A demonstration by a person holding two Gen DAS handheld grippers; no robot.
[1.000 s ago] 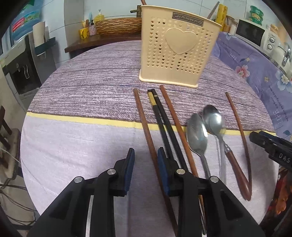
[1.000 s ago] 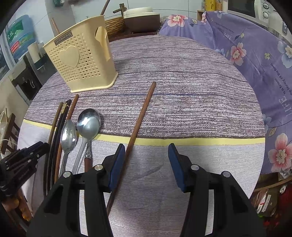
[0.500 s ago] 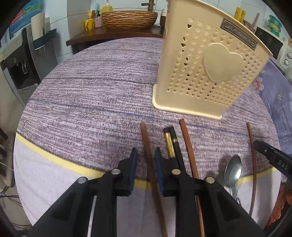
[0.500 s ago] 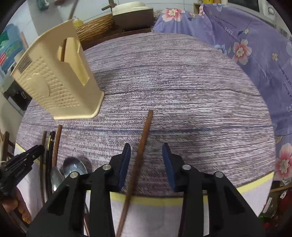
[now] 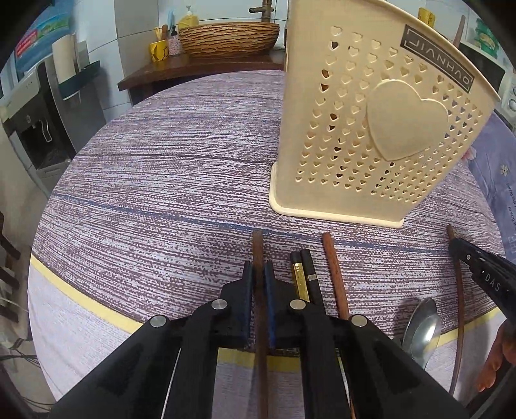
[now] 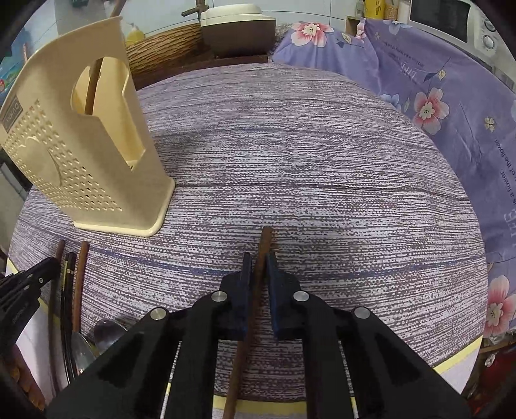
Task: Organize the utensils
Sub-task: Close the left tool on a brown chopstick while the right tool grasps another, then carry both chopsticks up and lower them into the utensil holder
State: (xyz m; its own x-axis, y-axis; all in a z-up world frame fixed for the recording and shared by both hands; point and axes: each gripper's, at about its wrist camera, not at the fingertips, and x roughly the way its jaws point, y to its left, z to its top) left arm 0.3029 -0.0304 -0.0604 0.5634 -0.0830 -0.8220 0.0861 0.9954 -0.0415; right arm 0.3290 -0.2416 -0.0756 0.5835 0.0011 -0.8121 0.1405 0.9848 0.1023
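The round tabletop (image 6: 322,161) in striped purple cloth lies bare beyond the cream perforated plastic utensil holder (image 5: 371,129). Each hand-held gripper pinches a brown wooden chopstick lying flat: left (image 5: 258,274) on the leftmost chopstick (image 5: 258,251), right (image 6: 258,267) on the lone one (image 6: 264,245).

home kitchen, microwave (image 6: 451,19), water dispenser (image 5: 29,129)

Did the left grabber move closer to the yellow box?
Yes. The left gripper moved forward toward the utensil holder and closed around a brown chopstick.
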